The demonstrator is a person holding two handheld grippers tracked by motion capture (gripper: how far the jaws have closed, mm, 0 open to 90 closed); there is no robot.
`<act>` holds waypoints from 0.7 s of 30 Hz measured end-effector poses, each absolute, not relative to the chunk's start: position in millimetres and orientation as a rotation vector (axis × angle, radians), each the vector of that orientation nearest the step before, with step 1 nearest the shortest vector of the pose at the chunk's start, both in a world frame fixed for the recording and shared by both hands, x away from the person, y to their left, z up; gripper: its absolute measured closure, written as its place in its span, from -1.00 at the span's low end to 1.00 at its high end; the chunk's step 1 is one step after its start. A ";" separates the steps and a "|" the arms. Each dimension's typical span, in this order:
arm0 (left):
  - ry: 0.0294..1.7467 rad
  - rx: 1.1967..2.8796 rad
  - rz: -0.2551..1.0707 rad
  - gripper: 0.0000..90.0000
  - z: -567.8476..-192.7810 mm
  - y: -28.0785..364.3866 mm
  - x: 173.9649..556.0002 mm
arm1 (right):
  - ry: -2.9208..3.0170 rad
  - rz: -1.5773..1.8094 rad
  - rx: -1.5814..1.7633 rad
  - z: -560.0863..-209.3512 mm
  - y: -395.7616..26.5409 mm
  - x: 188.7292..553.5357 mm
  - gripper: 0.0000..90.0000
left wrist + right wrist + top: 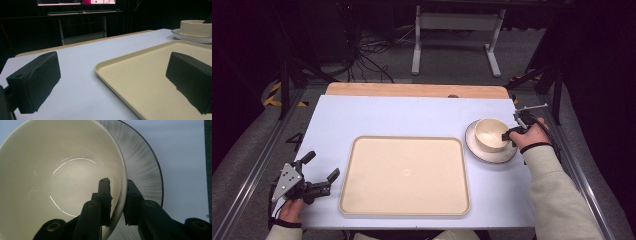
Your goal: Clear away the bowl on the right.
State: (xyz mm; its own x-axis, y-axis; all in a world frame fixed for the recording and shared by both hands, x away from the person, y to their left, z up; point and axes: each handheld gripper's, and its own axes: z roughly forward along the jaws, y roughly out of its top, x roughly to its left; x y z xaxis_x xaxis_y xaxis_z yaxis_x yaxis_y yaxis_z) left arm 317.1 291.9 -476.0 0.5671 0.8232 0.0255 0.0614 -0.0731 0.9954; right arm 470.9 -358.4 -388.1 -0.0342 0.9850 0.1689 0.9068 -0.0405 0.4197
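A cream bowl [490,134] stands on a white plate with a dark rim [491,159] at the table's right side. My right gripper [510,134] comes in from the right and is shut on the bowl's right wall. In the right gripper view one jaw lies inside the bowl [62,182] and the other outside it, above the plate [145,170], with the gripper [117,182] pinching the rim. My left gripper [321,166] rests open at the front left, beside a cream tray [404,175]. Nothing is between its jaws [112,82].
The tray [140,75] has nothing on it and takes up the middle of the light blue table top [412,115]. A wooden strip [412,90] runs along the far edge. Bowl [196,27] and plate [190,38] show far off in the left gripper view.
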 end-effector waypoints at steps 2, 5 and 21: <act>0.782 1.532 0.747 -1.00 -475.9 292.0 317.0 | 2.026 0.630 2.059 -388.0 -358.4 471.2 0.78; 0.782 1.530 0.748 -1.00 -476.0 292.0 317.1 | 2.010 0.617 2.080 -387.4 -358.8 471.5 0.84; 0.783 1.530 0.747 -1.00 -476.0 292.0 317.3 | 1.954 0.649 2.122 -381.8 -356.8 468.0 0.86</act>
